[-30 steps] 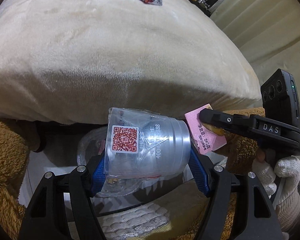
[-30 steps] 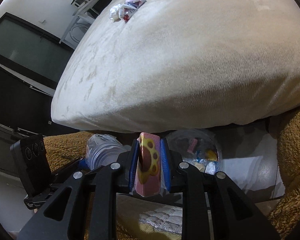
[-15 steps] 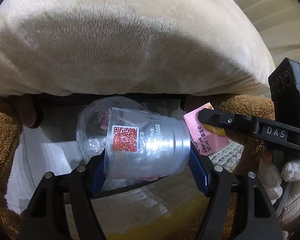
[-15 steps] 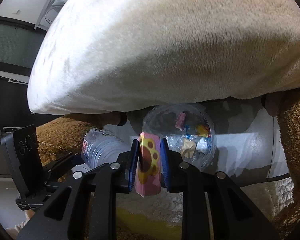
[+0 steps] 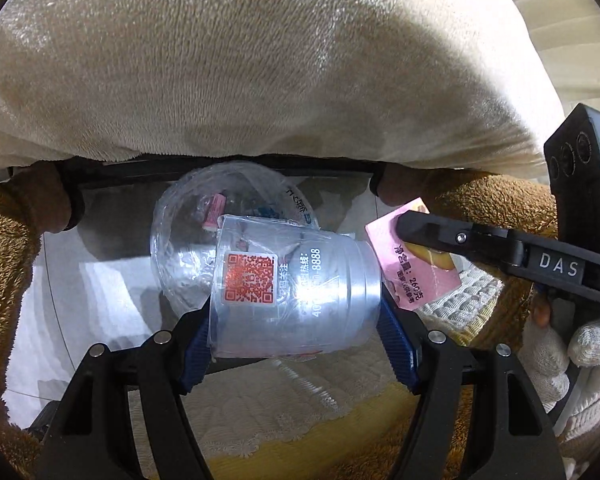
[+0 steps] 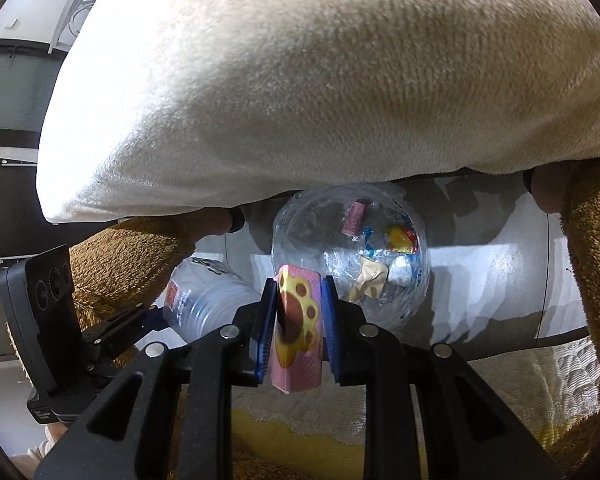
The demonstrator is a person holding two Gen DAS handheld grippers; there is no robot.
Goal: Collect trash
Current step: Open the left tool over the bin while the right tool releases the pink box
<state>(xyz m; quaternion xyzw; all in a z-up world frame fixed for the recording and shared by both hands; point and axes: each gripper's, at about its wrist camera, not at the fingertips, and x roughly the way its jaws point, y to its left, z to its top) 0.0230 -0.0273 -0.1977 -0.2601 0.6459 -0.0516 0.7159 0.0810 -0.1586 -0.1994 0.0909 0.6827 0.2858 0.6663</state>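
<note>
My left gripper (image 5: 296, 320) pinches a crushed clear plastic bottle (image 5: 296, 292) crosswise between its blue pads, its red code label facing up, while my right gripper (image 6: 298, 320) is pressed tight on a pink paw-print wrapper (image 6: 297, 328) standing upright between the pads. Both hang over a clear trash bag (image 6: 352, 256) on the pale floor (image 6: 500, 280), just below the edge of a cream blanket (image 6: 320, 80). The bag already holds small wrappers and crumpled scraps.
</note>
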